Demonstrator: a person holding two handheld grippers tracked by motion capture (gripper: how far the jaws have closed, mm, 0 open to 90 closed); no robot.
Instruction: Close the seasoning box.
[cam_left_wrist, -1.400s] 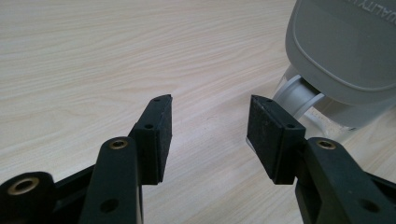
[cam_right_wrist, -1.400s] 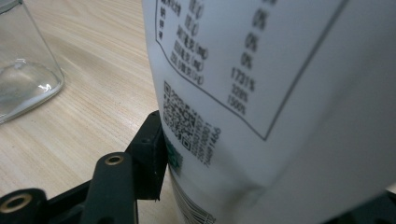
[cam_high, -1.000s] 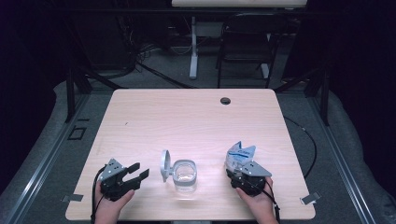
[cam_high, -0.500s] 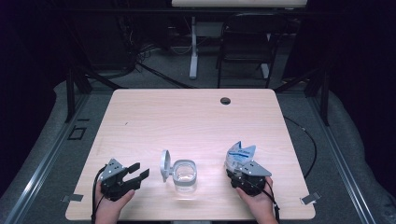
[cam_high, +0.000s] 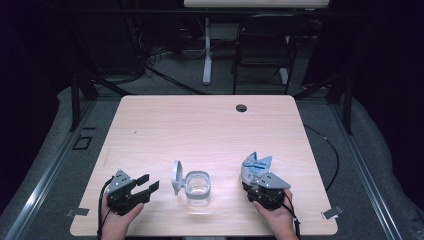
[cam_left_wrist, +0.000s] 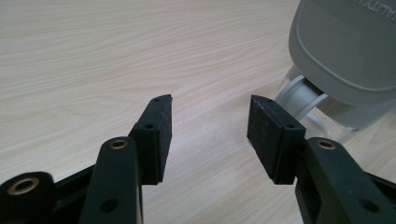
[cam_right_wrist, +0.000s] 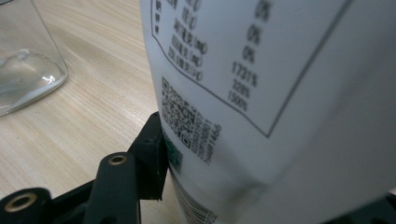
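Pale wood grain covers the table (cam_high: 210, 130), which fills the middle of the high view, with dark floor, cables and chair legs across the top of the frame. Near the lower middle of that view stands a clear jar (cam_high: 197, 188), its grey lid (cam_high: 176, 177) hinged open and standing up on the jar's left side.

At the lower left, a hand holds the left gripper (cam_high: 148, 183), which points right toward the jar and sits near it without touching. In the left gripper view its two black pads (cam_left_wrist: 158, 135) stand well apart with bare table between them; nothing is held. The grey lid (cam_left_wrist: 345, 46) and the hinge fill the upper right of that view, just beyond the right-hand pad.

At the lower right of the high view, the right gripper (cam_high: 257, 179) has a white and blue pouch (cam_high: 255, 166) between its jaws, standing upright just to the right of the jar. In the right gripper view the pouch (cam_right_wrist: 280, 93), printed with a table of figures and a code square, fills the centre and right, and the left pad (cam_right_wrist: 154, 154) touches its side. These jaws have just been closing a little on the pouch and stand wide. The glass jar (cam_right_wrist: 23, 60) shows at the upper left.
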